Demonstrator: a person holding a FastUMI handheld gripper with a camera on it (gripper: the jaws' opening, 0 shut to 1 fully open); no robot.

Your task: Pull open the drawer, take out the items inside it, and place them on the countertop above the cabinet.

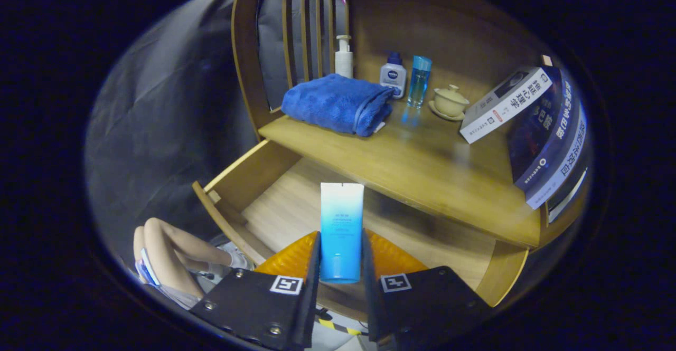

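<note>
A blue and white tube (341,224) stands upright between my two fingers, and my gripper (341,258) is shut on its lower part. I hold it above the pulled-out wooden drawer (248,174), whose bare floor shows beneath. Beyond the tube lies the wooden countertop (417,163), its front edge just ahead of the tube's flat white end.
On the countertop rest a folded blue towel (338,103), a white pump bottle (344,58), a small white bottle with a blue cap (393,75), a clear blue bottle (419,81), a lidded cup on a saucer (449,103) and leaning books (533,124). A person's legs (174,250) are beside the drawer.
</note>
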